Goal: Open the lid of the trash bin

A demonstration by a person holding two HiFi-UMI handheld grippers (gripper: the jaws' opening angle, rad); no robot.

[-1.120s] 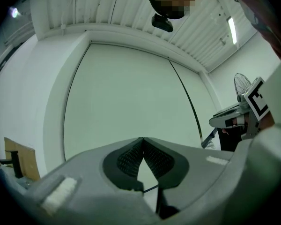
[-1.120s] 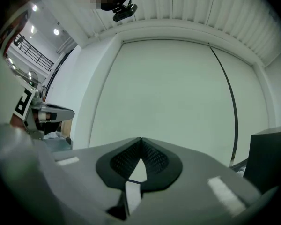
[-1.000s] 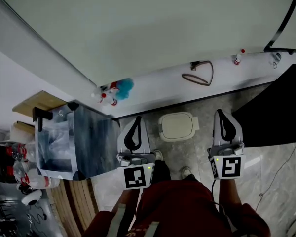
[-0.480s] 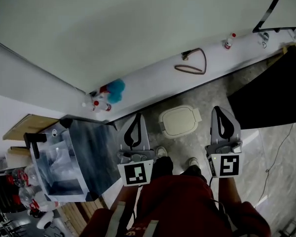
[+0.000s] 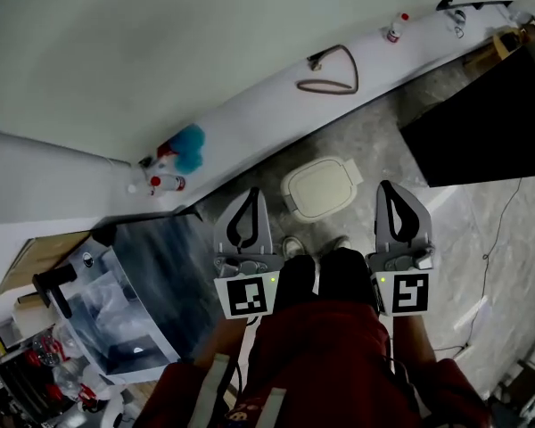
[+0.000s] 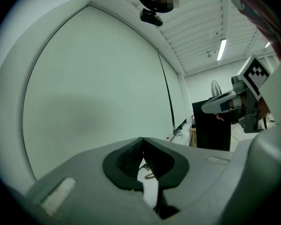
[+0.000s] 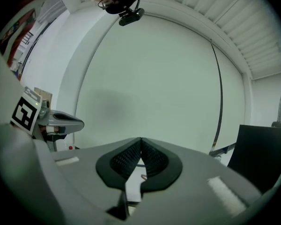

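**Both grippers pressed shut and empty, bin lid down between them**

The left gripper [image 5: 252, 194] has its jaws pressed together with nothing between them. Its own view shows the ribbed pads meeting at the tips. The right gripper [image 5: 385, 188] is closed in the same way and is just as empty. Both are held side by side, pointing toward the pale wall [image 5: 205, 34].

In the head view the trash bin [image 5: 319, 188] stands on the floor ahead of the grippers, in the gap between their two tips and apart from both. Its cream lid lies flat and closed. How far it sits below the jaws cannot be told.

Just beyond the bin runs the white ledge [image 5: 250, 127] at the wall's foot, which closes off the far side. On the ledge, a brown cord loop [image 5: 330, 71] lies ahead of the grippers.

To the left gripper's outer side, a clear storage box [image 5: 134, 301] stands near, with its dark edge close to the gripper body. Ahead and to the right of the right gripper stands a black panel [image 5: 481, 123]. Bare grey floor [image 5: 383, 141] lies open between the panel's edge and the bin. The person's shoes [image 5: 294, 246] sit just behind the bin, between the grippers.
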